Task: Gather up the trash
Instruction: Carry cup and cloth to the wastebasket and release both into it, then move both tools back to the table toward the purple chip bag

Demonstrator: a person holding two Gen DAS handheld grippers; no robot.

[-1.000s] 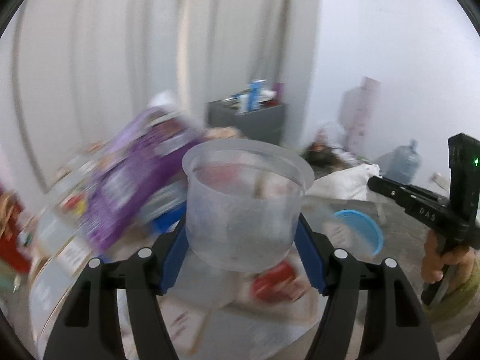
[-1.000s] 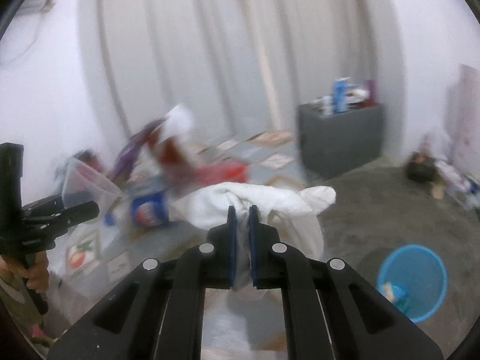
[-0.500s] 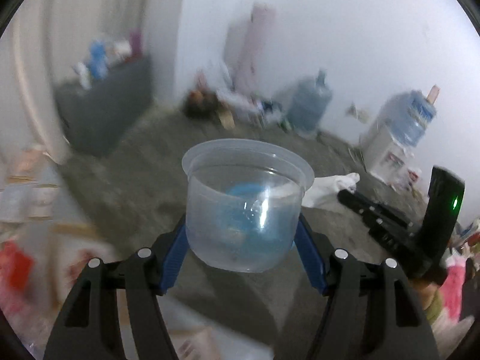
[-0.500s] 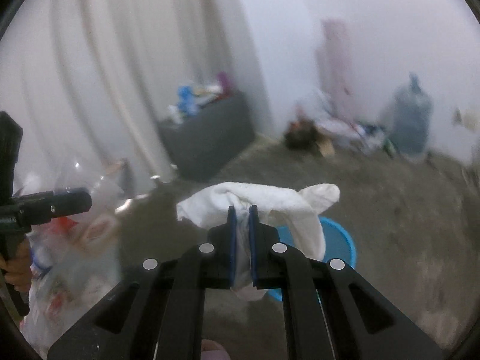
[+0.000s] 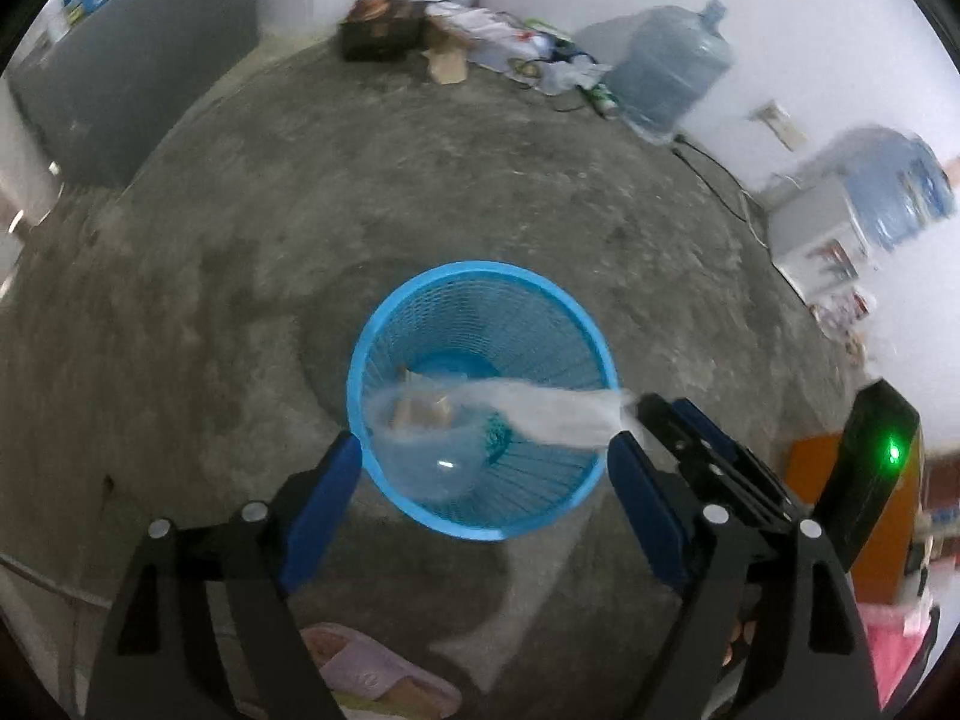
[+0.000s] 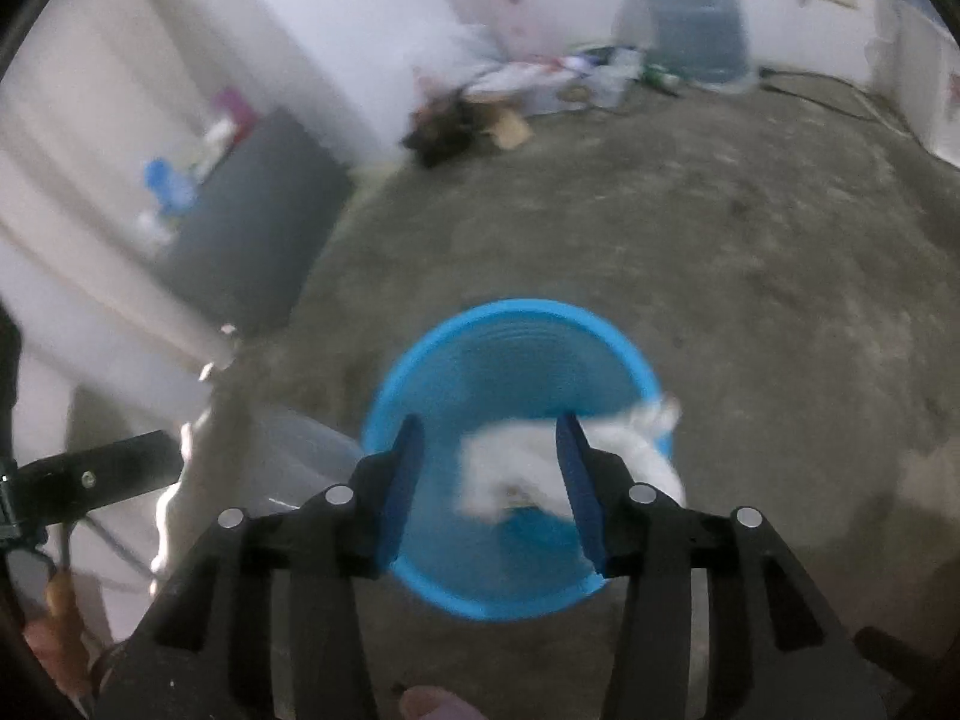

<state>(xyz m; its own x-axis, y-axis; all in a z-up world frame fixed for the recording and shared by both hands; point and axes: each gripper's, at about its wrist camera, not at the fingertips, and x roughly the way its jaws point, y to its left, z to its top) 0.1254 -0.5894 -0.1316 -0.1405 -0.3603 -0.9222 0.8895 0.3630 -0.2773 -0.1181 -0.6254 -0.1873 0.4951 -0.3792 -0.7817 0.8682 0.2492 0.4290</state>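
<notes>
left gripper (image 5: 480,468): jaws just widening, blue pads standing clear of clear round plastic cup (image 5: 420,450), now dropping inside ribbed blue mesh basket (image 5: 396,324) directly below | right gripper (image 6: 489,462): jaws just parting, crumpled white tissue (image 6: 510,462) falling loose between them over the basket (image 6: 516,318) | rough grey concrete floor (image 5: 300,210) lying beneath

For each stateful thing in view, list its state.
Left claw: open, jaws just widened, cup released.
Right claw: open, jaws just widened, tissue released.
Clear plastic cup: loose, tipped, over the basket mouth.
White tissue: loose, draped over the rim.
Blue basket: upright, scraps inside.
</notes>
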